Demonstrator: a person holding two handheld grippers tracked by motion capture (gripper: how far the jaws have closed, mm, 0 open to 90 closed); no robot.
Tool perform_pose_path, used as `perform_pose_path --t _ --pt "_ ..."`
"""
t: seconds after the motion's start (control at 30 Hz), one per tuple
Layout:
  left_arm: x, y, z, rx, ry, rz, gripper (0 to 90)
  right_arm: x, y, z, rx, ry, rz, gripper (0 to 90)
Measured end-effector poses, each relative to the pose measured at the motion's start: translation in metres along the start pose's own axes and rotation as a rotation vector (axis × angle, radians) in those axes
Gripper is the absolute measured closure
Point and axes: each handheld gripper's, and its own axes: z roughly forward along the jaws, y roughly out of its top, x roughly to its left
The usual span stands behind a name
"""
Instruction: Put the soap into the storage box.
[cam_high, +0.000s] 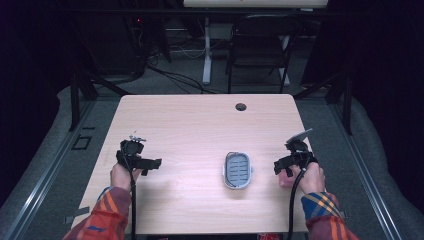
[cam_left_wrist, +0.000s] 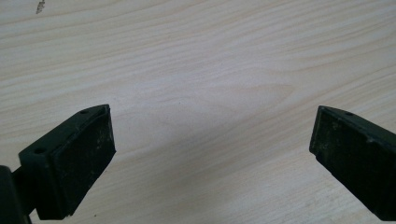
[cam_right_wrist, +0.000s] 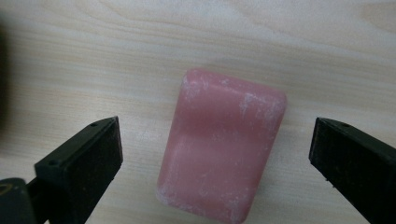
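Note:
A pink bar of soap (cam_right_wrist: 220, 145) lies flat on the wooden table (cam_high: 200, 130), between the wide-apart jaws of my right gripper (cam_right_wrist: 212, 140); neither jaw touches it. In the high view the soap (cam_high: 286, 173) peeks out pink under the right gripper (cam_high: 286, 165) near the table's right edge. A grey soap dish (cam_high: 236, 169) with a slotted insert sits empty to the left of that gripper. My left gripper (cam_high: 145, 164) hovers over bare wood at the table's left side, and its jaws (cam_left_wrist: 212, 140) stand open with nothing between them.
A round cable hole (cam_high: 241, 106) is in the table's far edge. Beyond the table stand a dark folding chair (cam_high: 257, 45) and a white desk leg (cam_high: 206, 50). Cables trail from both grippers toward the front edge.

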Motion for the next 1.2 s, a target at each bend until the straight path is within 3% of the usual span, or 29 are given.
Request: perform_pose_path --t 0.1,0.47,0.83,1.07,1.1,1.13,1.2 --pt "0.000 0.000 0.000 0.004 -0.002 0.002 0.2 -0.001 0.003 -0.001 0.045 -0.017 -0.027 6.7" --pt "-0.001 0.000 0.002 0.016 -0.008 0.010 0.3 0.005 0.006 0.004 0.041 -0.032 -0.048 19.1" --pt "-0.002 0.000 0.002 0.022 -0.011 0.012 0.3 0.006 0.005 0.010 0.085 -0.067 -0.097 33.3" --pt "-0.002 0.000 0.002 0.025 -0.014 0.011 0.3 0.007 0.004 0.014 0.092 -0.066 -0.115 35.4" --pt "-0.002 0.000 0.002 0.027 -0.015 0.012 0.3 0.007 0.006 0.013 0.127 -0.085 -0.143 35.7" --pt "-0.002 0.001 0.003 0.029 -0.014 0.015 0.3 0.007 0.003 0.017 0.082 -0.062 -0.118 36.3" --pt "-0.002 0.001 0.003 0.029 -0.015 0.017 0.4 0.008 0.006 0.013 0.133 -0.089 -0.160 36.9"
